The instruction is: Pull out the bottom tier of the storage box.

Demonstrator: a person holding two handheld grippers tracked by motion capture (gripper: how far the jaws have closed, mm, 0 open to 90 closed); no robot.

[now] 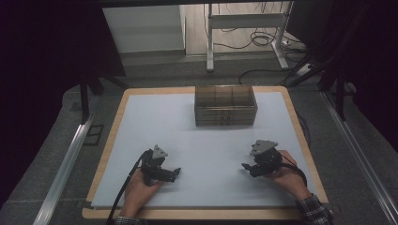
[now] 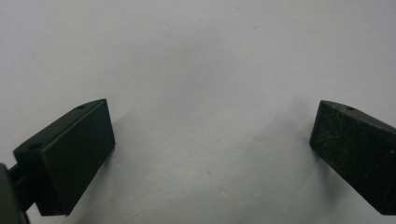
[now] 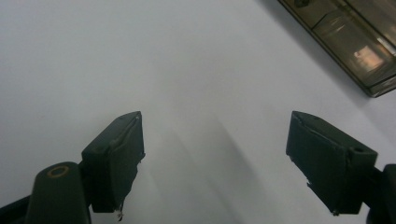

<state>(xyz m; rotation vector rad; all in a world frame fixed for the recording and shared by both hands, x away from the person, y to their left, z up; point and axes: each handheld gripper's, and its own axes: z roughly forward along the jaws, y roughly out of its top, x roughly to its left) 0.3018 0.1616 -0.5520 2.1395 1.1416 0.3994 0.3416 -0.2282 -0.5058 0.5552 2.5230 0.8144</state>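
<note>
Box (image 1: 225, 105) of smoky clear plastic, rectangular with inner dividers, sits at the far middle of the white sheet (image 1: 202, 140), well apart from both tools. Nearest, the left gripper (image 1: 174, 173) rests low over the matte sheet, its blocky black jaws spread wide on nothing. The right gripper (image 1: 244, 167), near right, gapes just as wide, empty. A wooden table (image 1: 300, 136) rim frames the sheet.

Matt white sheet (image 1: 197, 140) on wood board (image 1: 112, 136); smoky clear plastic box (image 1: 225, 105).
</note>
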